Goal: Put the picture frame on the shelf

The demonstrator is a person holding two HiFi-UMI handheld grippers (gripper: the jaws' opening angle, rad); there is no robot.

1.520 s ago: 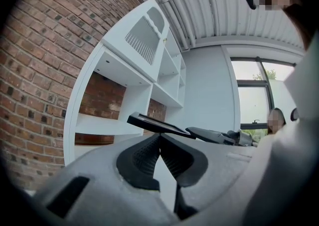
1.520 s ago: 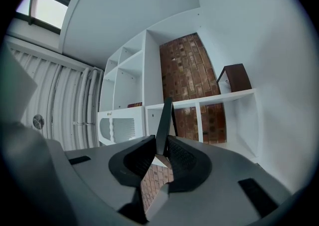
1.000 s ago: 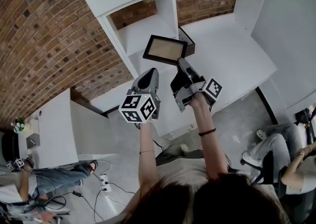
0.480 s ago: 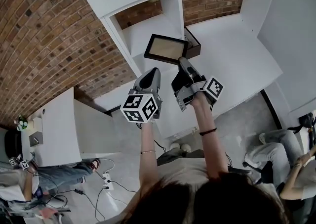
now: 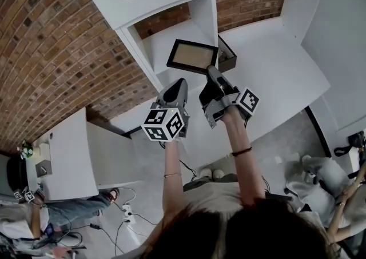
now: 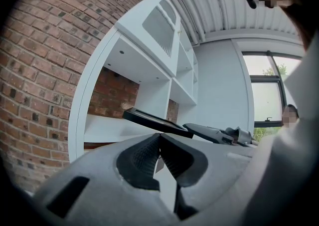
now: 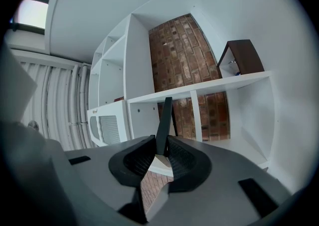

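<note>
The right gripper (image 7: 162, 151) has its dark ribbed jaws pressed onto the near edge of a thin, black-rimmed picture frame with a tan panel (image 5: 193, 56). In the right gripper view the frame stands edge-on between them. In the head view it hangs in the air at twelve o'clock from that gripper, tilted close to flat with its face up, and rests on nothing.

The left gripper (image 5: 177, 87) is just beside the right one, at its nine o'clock. Its jaws are drawn together with nothing between them, and the frame appears to pass above them without touching.

Beyond the frame, the white shelf unit (image 5: 166, 38) offers an open compartment at about eleven o'clock, backed by a red brick wall (image 5: 51, 40). A small dark open box (image 5: 227, 55) sits on the white ledge at the frame's three o'clock, close beside it.

The step in hand looks like the carry: the frame is lifted and near the shelf, not yet set down. The next move would call for reaching forward into the compartment and tipping the frame upright. Its bottom edge should be settled on the shelf floor, clear of the white divider and the box, before the jaws let go.
</note>
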